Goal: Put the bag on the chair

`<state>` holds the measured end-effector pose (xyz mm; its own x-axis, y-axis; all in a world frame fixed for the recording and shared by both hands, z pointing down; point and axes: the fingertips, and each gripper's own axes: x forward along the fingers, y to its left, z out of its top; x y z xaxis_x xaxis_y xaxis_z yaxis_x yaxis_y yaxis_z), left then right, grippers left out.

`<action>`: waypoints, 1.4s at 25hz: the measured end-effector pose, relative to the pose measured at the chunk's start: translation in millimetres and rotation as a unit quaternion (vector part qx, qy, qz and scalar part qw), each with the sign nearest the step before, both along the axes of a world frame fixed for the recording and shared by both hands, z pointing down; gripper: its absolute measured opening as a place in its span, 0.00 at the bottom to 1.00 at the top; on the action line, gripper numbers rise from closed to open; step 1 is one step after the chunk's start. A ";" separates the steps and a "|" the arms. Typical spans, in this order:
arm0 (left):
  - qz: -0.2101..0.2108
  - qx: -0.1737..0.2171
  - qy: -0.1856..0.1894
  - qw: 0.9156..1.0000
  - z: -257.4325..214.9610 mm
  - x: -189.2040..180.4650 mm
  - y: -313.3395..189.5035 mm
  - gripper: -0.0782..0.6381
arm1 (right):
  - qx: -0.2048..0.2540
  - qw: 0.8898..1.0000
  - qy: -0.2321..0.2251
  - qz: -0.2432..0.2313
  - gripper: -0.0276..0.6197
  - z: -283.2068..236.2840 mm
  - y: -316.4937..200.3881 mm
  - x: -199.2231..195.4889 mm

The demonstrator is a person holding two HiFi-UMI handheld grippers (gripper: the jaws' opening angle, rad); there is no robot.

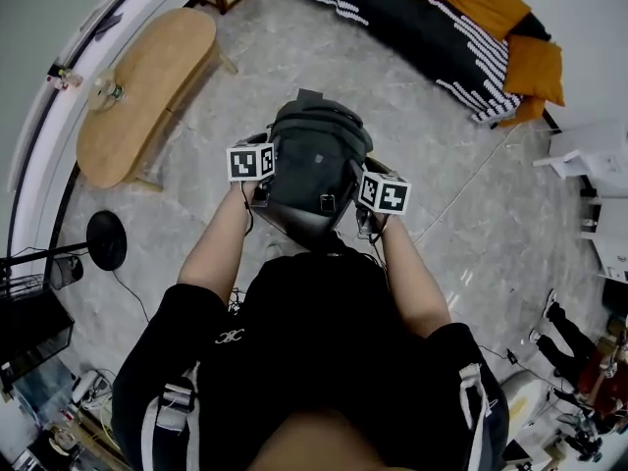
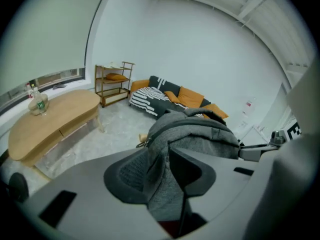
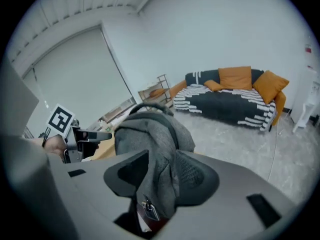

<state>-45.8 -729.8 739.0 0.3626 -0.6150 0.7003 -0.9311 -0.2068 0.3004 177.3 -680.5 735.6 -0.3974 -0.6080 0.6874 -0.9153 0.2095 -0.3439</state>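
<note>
A grey backpack (image 1: 316, 160) stands upright in front of me, between the two grippers. My left gripper (image 1: 263, 192) grips its left side, and in the left gripper view a fold of the grey fabric (image 2: 195, 134) fills the gap between the pads of that gripper (image 2: 160, 176). On the bag's right side my right gripper (image 1: 365, 219) is shut on another fold of the backpack (image 3: 150, 134). A strap buckle hangs low between the jaws of that gripper (image 3: 160, 176). A dark flat edge (image 1: 299, 229) shows under the bag; I cannot tell whether it is the chair.
A curved wooden table (image 1: 147, 77) with a small bottle stands at the left. A dark striped sofa (image 1: 422, 27) with orange cushions lies at the far right. A black round base (image 1: 106, 240) sits on the floor at my left, and white furniture (image 1: 589, 165) at the right.
</note>
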 end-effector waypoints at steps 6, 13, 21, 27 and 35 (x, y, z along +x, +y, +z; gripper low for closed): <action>-0.005 0.096 -0.005 0.995 -76.8 -25.5 20.6 0.30 | 0.160 0.987 -0.004 0.013 0.25 -116.1 2.9 -1.6; 0.026 0.260 0.004 0.965 -218.7 -33.6 68.3 0.15 | 0.335 0.941 0.011 0.041 0.07 -239.7 31.3 -23.0; 0.035 0.324 -0.005 0.945 -291.4 -56.2 117.2 0.14 | 0.403 0.914 0.034 0.034 0.06 -298.3 77.0 -57.7; 0.060 0.348 -0.029 0.935 -305.7 -55.0 137.8 0.14 | 0.390 0.919 0.006 0.061 0.06 -298.6 92.6 -56.0; 0.057 0.329 -0.037 0.942 -294.3 -62.8 152.3 0.14 | 0.384 0.920 0.016 0.077 0.06 -296.4 119.0 -58.4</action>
